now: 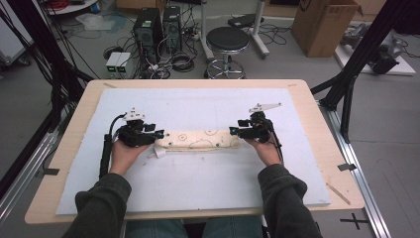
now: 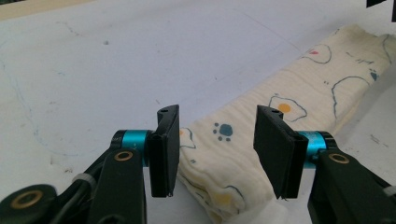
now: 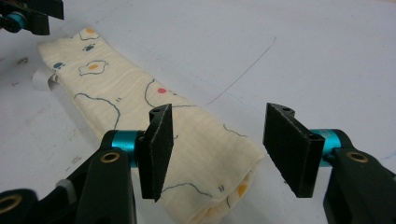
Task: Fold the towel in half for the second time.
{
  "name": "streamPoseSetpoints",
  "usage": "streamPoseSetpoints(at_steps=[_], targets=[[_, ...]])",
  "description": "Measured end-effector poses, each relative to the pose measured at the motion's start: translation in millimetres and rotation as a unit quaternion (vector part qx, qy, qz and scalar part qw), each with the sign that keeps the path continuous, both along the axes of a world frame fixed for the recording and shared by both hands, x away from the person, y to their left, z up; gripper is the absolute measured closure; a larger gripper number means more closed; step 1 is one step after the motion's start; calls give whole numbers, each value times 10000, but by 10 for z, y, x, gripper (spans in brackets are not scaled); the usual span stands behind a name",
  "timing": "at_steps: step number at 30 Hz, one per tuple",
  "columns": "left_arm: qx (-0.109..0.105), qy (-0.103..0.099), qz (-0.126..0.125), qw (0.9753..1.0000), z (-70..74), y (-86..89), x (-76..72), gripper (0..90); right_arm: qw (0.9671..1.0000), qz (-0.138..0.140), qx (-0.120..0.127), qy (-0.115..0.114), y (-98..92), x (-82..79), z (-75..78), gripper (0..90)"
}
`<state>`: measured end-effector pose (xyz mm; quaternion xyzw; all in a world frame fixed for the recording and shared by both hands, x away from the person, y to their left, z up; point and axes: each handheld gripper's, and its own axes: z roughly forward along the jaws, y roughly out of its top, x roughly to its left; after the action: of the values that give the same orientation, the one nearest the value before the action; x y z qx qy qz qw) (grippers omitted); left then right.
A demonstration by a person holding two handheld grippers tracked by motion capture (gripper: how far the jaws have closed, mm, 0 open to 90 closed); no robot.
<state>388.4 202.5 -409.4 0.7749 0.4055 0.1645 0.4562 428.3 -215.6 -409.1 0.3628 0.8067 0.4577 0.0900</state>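
Note:
A cream cloth (image 1: 198, 140) printed with fried eggs and paw marks lies folded into a long narrow strip across the middle of the white mat (image 1: 198, 178). My left gripper (image 1: 157, 134) is at the strip's left end, open, its jaws standing either side of the cloth (image 2: 224, 163) without pinching it. My right gripper (image 1: 233, 131) is at the strip's right end, also open; the cloth's end (image 3: 201, 154) lies below and between its jaws. A small white label (image 3: 44, 80) sticks out near the left end.
The mat covers a wooden table (image 1: 327, 163). Beyond the far edge stand a black stool (image 1: 227, 42), computer towers (image 1: 148, 29), cables and a cardboard box (image 1: 324, 25). A black frame leg (image 1: 354, 64) rises at the right.

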Motion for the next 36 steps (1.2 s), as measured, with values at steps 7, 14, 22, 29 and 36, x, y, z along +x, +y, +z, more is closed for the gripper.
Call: streamPoseSetpoints(at_steps=[7,14,22,29,36], targets=[[74,67,-95,9999,-26,-17,-21,512,9999,50,-73,62,50,3,-30,426],[51,36,-132,9999,-24,-9,-48,504,9999,106,-106,80,91,4,-50,420],[-27,-8,-164,9999,5,9,-91,474,10000,64,-29,71,96,-27,-21,364],[-101,-70,-205,9997,51,33,-145,436,9999,38,105,26,83,-63,23,313],[-157,-100,-198,9996,76,55,-172,403,9999,31,128,-12,58,-103,66,271]])
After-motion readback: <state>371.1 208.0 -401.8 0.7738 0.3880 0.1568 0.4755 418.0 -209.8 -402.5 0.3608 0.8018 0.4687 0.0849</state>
